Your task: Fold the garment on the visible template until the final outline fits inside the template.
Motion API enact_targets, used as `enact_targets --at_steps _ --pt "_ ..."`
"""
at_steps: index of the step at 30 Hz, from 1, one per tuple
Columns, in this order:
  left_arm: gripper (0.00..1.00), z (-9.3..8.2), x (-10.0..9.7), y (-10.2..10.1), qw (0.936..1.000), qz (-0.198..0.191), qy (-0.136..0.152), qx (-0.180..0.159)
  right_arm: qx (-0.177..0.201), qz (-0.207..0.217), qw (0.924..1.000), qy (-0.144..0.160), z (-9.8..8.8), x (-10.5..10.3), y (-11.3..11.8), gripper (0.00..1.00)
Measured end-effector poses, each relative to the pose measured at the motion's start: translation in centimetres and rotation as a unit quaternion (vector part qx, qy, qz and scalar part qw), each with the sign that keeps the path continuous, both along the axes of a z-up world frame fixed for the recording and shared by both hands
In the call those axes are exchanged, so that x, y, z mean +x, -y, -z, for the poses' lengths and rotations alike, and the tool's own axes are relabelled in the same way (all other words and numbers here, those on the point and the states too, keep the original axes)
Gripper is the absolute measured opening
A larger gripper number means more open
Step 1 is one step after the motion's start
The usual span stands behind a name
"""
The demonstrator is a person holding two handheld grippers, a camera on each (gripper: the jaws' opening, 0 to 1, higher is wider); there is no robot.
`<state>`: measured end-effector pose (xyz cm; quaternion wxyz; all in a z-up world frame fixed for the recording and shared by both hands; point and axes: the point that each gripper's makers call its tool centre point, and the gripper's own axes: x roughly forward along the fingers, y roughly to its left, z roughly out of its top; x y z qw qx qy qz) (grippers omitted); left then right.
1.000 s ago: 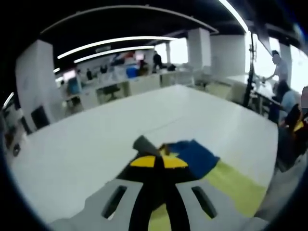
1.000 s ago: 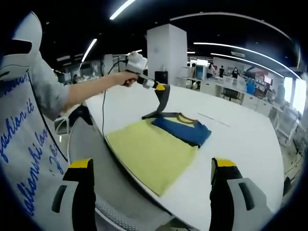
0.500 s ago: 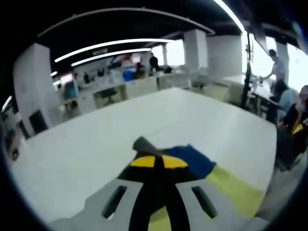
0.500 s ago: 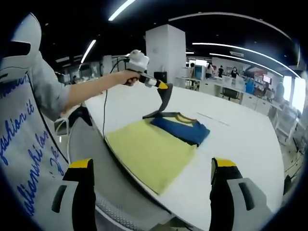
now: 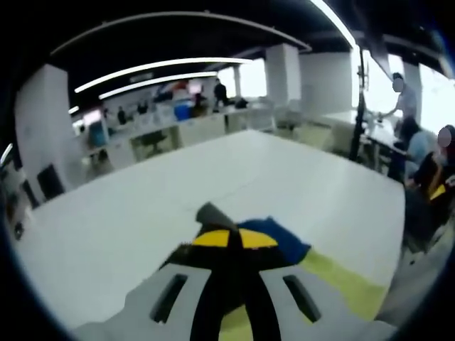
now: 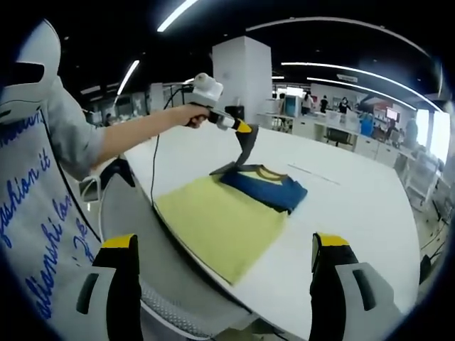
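Note:
A folded blue garment (image 6: 269,189) with a yellow neck trim lies on the far end of a yellow-green template (image 6: 217,222) on the white table (image 6: 355,206). My left gripper (image 6: 242,128), held in a hand, is shut on a dark grey flap (image 6: 245,149) of the garment and holds it up above the cloth. In the left gripper view the shut yellow-tipped left gripper (image 5: 227,238) pinches that grey flap (image 5: 211,212), with the blue garment (image 5: 281,240) and the template (image 5: 341,277) behind. My right gripper (image 6: 224,245) hangs open before the table's near edge, holding nothing.
The person's grey sleeve (image 6: 71,138) and white lettered shirt (image 6: 32,213) stand at the left. A grey chair back (image 6: 153,263) lies below the table edge. A white column (image 6: 242,71), desks and people stand far behind. Bare table stretches beyond the garment (image 5: 234,170).
The left gripper has risen slightly and drifted a little to the right, drawing the grey flap up with it. The right gripper stays open and still.

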<state>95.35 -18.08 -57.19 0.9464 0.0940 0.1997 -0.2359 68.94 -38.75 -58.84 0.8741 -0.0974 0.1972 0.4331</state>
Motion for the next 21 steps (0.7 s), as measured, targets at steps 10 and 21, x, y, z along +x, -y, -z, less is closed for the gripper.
enact_targets --at_steps 10,21 --pt "0.0 1.4 0.6 1.3 0.9999 0.008 -0.014 -0.003 0.0 0.004 1.0 -0.003 0.0 0.1 0.3 1.0" --pt "0.0 2.7 1.0 2.8 0.9993 0.023 -0.028 -0.005 -0.002 0.005 1.0 -0.008 0.2 0.6 0.2 1.0"
